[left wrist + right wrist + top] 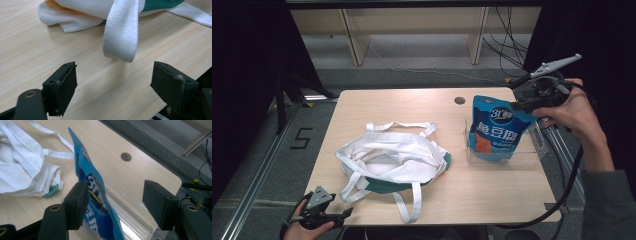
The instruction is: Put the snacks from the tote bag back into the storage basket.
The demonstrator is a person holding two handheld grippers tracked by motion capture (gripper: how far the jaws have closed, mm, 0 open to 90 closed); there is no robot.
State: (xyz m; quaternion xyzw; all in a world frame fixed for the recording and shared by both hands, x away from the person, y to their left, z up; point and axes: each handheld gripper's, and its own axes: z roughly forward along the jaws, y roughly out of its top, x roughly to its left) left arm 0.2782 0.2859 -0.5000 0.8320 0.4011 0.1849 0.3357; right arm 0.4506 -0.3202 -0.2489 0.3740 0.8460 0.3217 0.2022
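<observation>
A blue snack pouch [497, 130] stands upright in a clear plastic tray [532, 155] at the table's right side. My right gripper [518, 103] is at the pouch's top right corner. In the right gripper view its jaws [117, 197] stand apart: the pouch [92, 187] runs along the left jaw and the right jaw is well off it. A white tote bag with a green band [387, 160] lies crumpled at mid table. My left gripper [343, 215] is open at the front left corner. A white strap loop [122, 32] lies just beyond its jaws [115, 82].
A round cable hole [459, 100] sits in the tabletop behind the tray. The right gripper's black cable [562, 195] trails past the table's right front corner. A wooden shelf frame [357, 40] and floor cables stand beyond the far edge.
</observation>
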